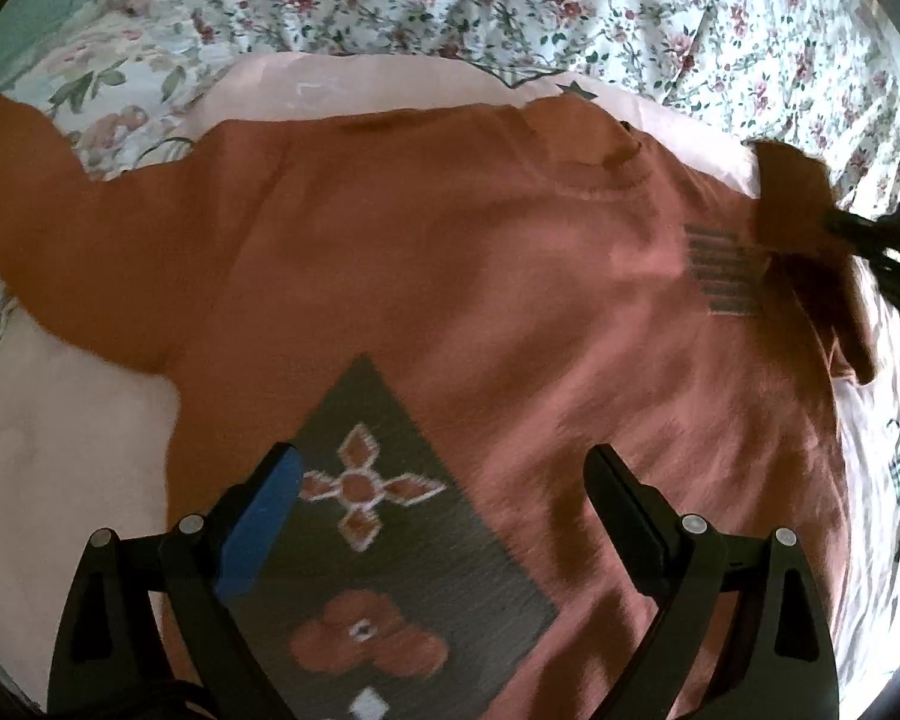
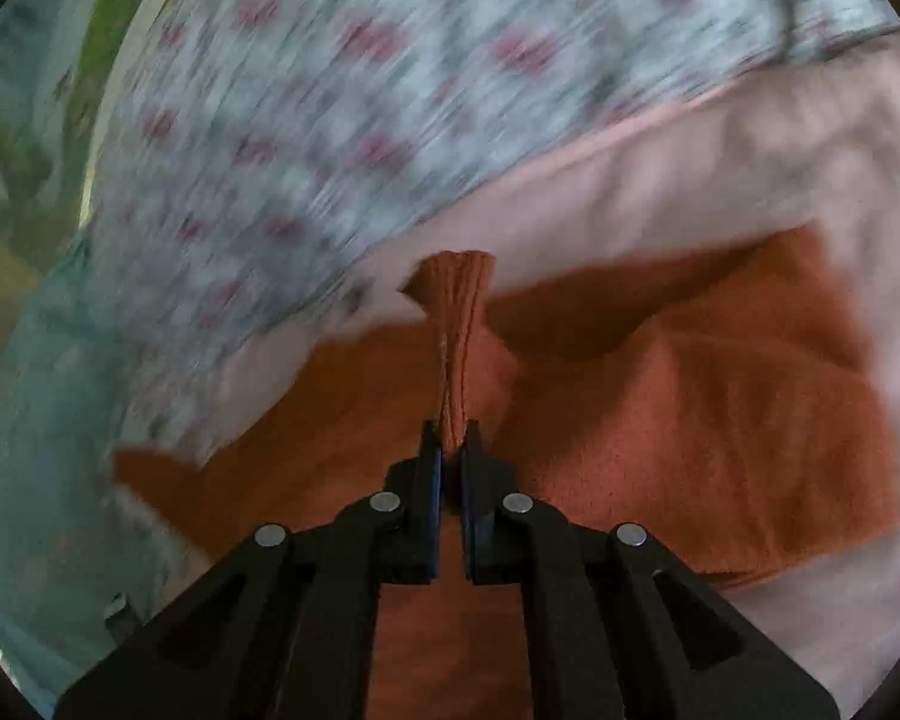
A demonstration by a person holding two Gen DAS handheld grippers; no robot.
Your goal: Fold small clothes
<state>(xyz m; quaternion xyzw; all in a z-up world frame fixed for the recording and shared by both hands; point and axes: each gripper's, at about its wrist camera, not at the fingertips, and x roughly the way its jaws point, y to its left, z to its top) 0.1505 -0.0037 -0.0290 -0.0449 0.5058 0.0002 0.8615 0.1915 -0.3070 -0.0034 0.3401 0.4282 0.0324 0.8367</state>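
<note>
Black tongs (image 1: pixel 444 516), silver screws, one blue pad (image 1: pixel 264 525)

A bed with floral bedding (image 1: pixel 510 6) fills the top of the frame; a pale pink sheet (image 1: pixel 60 450) lies on it, and an orange sweatshirt (image 1: pixel 450 252) spreads across the centre.

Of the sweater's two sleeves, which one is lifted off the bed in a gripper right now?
The sleeve at the right edge of the left wrist view: the right gripper pinches its cuff. The other sleeve lies flat at the left, ungripped.
</note>
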